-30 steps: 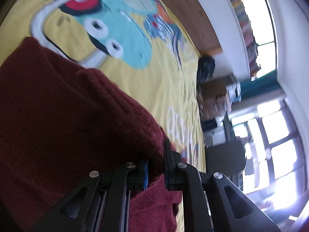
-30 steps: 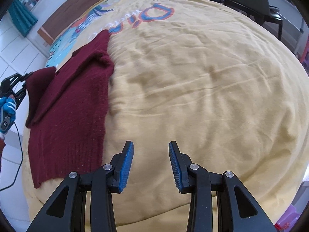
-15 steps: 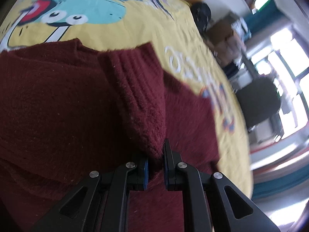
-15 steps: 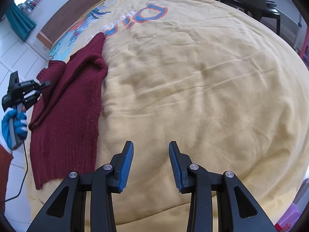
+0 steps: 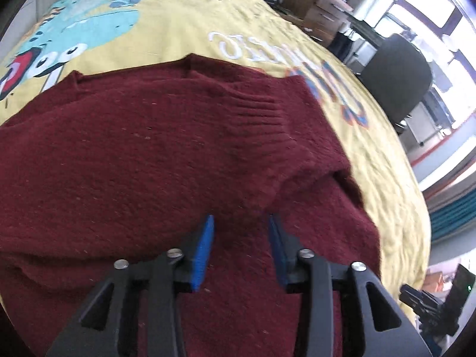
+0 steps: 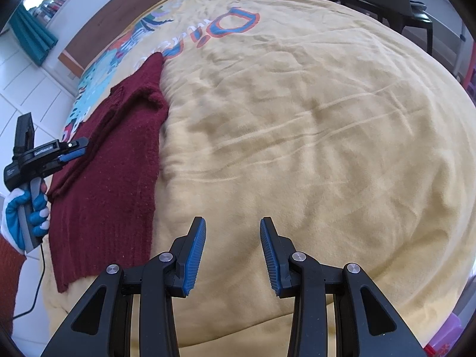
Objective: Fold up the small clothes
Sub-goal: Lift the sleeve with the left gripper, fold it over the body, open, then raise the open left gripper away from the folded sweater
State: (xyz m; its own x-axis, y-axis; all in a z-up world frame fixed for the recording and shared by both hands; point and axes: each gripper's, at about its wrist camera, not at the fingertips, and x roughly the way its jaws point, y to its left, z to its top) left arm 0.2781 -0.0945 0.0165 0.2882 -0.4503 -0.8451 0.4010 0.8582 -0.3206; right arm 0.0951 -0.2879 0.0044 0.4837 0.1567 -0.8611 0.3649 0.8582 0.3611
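A dark red knitted sweater (image 5: 154, 154) lies on the yellow bedspread (image 5: 184, 29), with one sleeve folded across its body; the ribbed cuff (image 5: 261, 113) rests on top. My left gripper (image 5: 241, 232) is open and empty just above the sweater. In the right wrist view the sweater (image 6: 119, 160) lies at the left of the bed, and the left gripper (image 6: 74, 148) hovers at its left edge. My right gripper (image 6: 232, 238) is open and empty over bare yellow bedspread (image 6: 312, 125), well to the right of the sweater.
The bedspread has a cartoon print (image 5: 74, 29) and lettering (image 6: 214, 29) towards the headboard (image 6: 119, 15). A black office chair (image 5: 395, 74) and cardboard boxes (image 5: 315, 3) stand beside the bed. A cable (image 6: 38, 282) hangs at the bed's left edge.
My left gripper carried the sleeve across the sweater's body, laid it down and opened, letting go. My right gripper stayed open over the bedspread.
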